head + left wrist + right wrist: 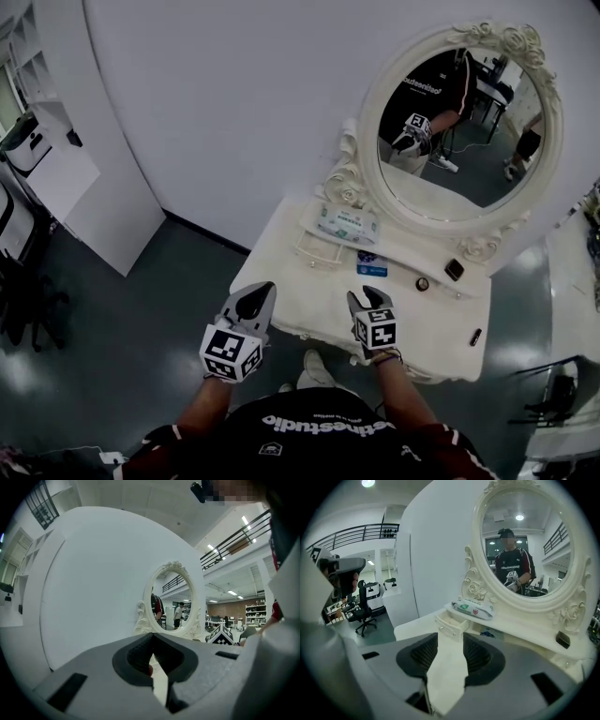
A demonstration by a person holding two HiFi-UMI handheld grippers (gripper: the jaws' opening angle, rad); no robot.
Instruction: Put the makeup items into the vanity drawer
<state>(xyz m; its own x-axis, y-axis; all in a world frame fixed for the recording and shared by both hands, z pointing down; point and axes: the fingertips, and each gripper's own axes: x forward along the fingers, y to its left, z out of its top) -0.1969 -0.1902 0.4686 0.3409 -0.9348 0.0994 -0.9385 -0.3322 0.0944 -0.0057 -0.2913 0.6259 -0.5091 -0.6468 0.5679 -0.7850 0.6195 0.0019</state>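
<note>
Four small makeup items lie on the white counter (422, 323) below the mirror (459, 122): a blue packet (372, 263), a round pot (423, 283), a dark square case (454, 270) and a dark tube (475, 337). The left claw (266, 290) is clenched and empty, and the right claw (366, 295) is released and empty. The right gripper view shows clearly, where the head view barely does, a little drawer (451, 623) pulled open beside a wipes pack (472, 608); its contents cannot be told.

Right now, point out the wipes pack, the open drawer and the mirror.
wipes pack (472, 608): right gripper view, middle of its top face.
open drawer (447, 629): right gripper view, front panel between the knobs.
mirror (461, 131): head view, centre of the glass.
</note>
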